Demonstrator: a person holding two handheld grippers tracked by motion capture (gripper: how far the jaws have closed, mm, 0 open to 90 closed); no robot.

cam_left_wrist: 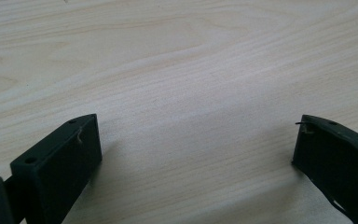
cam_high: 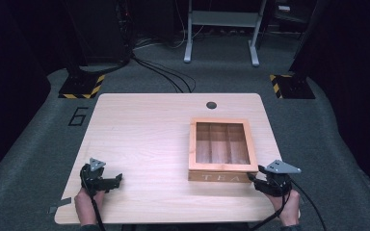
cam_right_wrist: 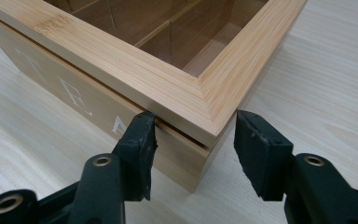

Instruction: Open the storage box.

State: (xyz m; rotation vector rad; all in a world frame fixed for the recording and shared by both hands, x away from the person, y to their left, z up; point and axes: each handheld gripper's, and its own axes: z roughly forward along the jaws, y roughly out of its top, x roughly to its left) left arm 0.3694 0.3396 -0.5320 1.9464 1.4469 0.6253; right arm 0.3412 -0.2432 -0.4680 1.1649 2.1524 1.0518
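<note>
the right gripper [cam_high: 256, 180] sits at the near right corner of a wooden tea box [cam_high: 221, 150], its jaws apart and straddling that corner. in the right gripper view the right gripper [cam_right_wrist: 196, 140] has one jaw against the box's front face, beside the last of the white letters "tea" and just under the lid's frame, while the other jaw stands a little off the side wall, not touching it. the tea box [cam_right_wrist: 135, 60] carries a lid with a clear pane, through which wooden dividers and separate compartments show. the lid lies flat on the box.

the left gripper [cam_high: 116, 180] rests low over the bench [cam_high: 139, 139] near its near left corner, well apart from the box, held by a hand [cam_high: 85, 204] coming in from the near edge. in the left gripper view the left gripper [cam_left_wrist: 196, 140] has its jaws spread wide over bare pale wood of the bench [cam_left_wrist: 182, 70], nothing between them.

the box stands on the right half of the bench, its lettered face toward the near edge. a dark round hole [cam_high: 211, 105] marks the bench by its far edge.
</note>
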